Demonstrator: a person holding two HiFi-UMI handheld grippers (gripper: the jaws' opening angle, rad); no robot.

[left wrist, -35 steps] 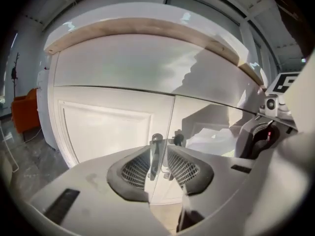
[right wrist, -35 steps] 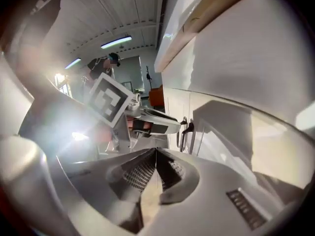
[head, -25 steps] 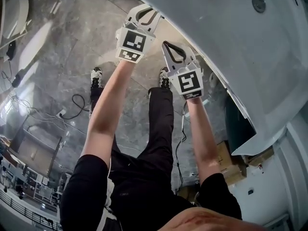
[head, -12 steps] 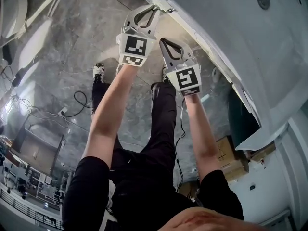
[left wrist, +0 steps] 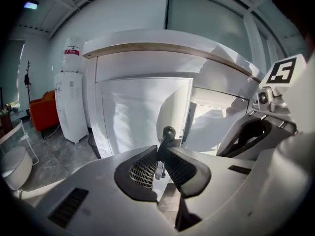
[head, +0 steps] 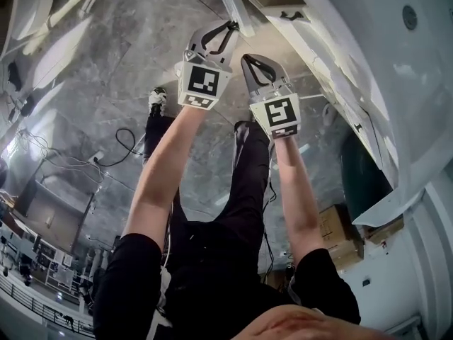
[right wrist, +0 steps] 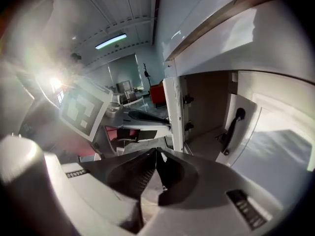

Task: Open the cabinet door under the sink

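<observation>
The white left cabinet door (left wrist: 133,112) under the sink (head: 396,62) stands partly open, with a dark gap along its right edge. My left gripper (left wrist: 161,149) is shut on that door's black handle (left wrist: 168,133); in the head view the left gripper (head: 225,28) sits at the door's edge (head: 230,2). My right gripper (head: 249,61) hangs just beside it, shut with nothing between its fingers (right wrist: 156,155). The right gripper view shows the open door's edge (right wrist: 173,112), the cabinet's inside, and the right door's black handle (right wrist: 231,127).
The person's legs and a shoe (head: 157,99) stand on the marble floor below the grippers. A cable (head: 120,147) lies on the floor at left. Cardboard boxes (head: 336,236) sit at lower right. A water dispenser (left wrist: 71,102) stands left of the cabinet.
The left gripper has pulled the left door outward by its handle, and the cabinet's inside now shows. The right gripper has stayed close beside it, still shut.
</observation>
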